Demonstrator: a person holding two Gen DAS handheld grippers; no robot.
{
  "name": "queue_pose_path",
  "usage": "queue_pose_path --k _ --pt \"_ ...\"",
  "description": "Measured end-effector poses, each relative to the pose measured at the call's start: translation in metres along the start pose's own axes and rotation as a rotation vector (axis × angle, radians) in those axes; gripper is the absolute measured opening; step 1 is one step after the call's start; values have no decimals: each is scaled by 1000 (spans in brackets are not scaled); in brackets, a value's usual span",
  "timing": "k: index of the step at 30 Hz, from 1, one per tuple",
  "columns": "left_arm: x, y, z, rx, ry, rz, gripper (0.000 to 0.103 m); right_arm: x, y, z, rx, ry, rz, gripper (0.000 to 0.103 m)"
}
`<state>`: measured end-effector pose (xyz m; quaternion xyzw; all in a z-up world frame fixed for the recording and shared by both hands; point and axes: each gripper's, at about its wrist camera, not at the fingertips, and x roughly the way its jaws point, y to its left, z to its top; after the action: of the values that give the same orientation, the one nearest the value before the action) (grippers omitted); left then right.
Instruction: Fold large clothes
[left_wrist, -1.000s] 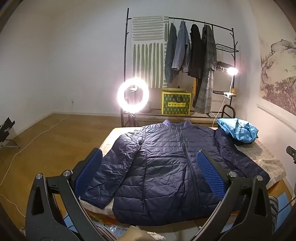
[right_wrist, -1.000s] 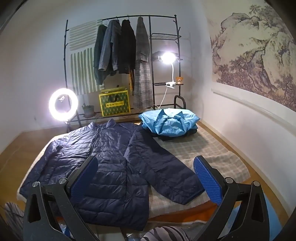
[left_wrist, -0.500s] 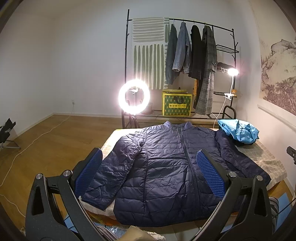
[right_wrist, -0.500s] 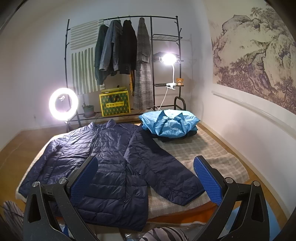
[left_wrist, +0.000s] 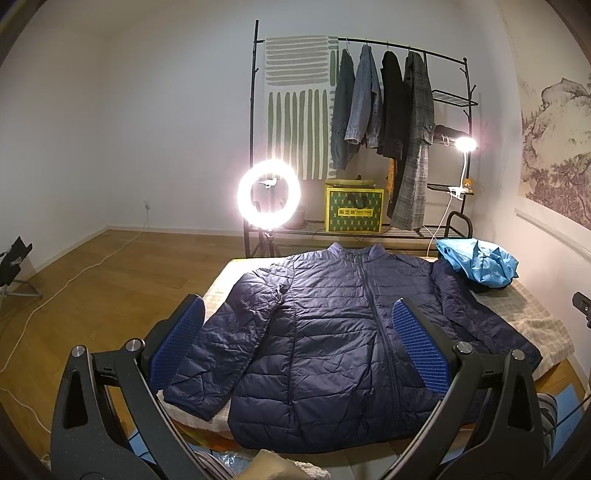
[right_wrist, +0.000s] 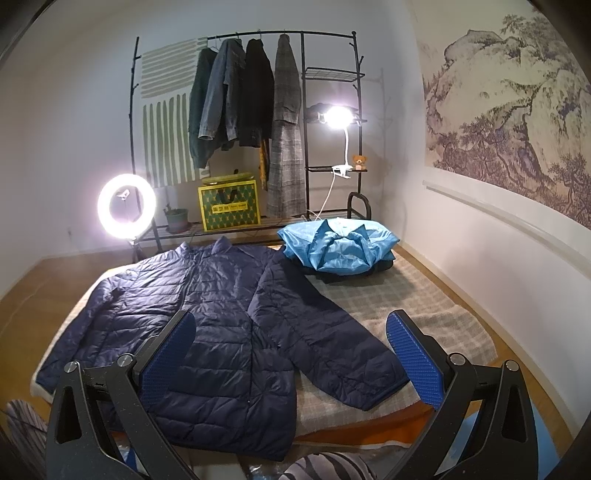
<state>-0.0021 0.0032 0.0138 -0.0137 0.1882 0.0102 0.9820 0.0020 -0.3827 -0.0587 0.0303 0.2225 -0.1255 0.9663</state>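
**A:** Where do things stand?

**B:** The navy jacket (left_wrist: 332, 325) lies face up and zipped on the bed (right_wrist: 424, 295), collar toward the far edge, hem hanging a little over the near edge. Both sleeves are spread out and angled down toward the near corners. Nothing is folded yet, I'd say.

**A:** And the tongs?

**B:** The left tongs (left_wrist: 299, 347) and the right tongs (right_wrist: 291, 354) are both spread wide and hold nothing. They hover above the near edge, well clear of the cloth.

**A:** So what's the first move?

**B:** Probably the sleeves. The right sleeve (right_wrist: 332, 347) ends near the near right corner; take it close to the cuff, pinching only that layer, and carry it across the chest so it lies flat along the zip. Then do the same with the left sleeve (left_wrist: 221, 343) from the near left side.

**A:** Anything to watch?

**B:** The padded shell looks slippery and springy, so I'd grip deep between the blue pads (right_wrist: 413, 362), not with the tips alone. Lift low, so the body doesn't drag toward the edge where the hem already overhangs.

**A:** And that blue garment (right_wrist: 340, 247)?

**B:** It sits on a dark pile at the far right corner, just beside the jacket's shoulder. Keep the fold away from it.
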Motion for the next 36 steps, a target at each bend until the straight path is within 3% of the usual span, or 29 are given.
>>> queue_pose_path --k 36 --pt "-3 -1 0 4 -11 3 103 0 4 3 -7 -5 4 103"
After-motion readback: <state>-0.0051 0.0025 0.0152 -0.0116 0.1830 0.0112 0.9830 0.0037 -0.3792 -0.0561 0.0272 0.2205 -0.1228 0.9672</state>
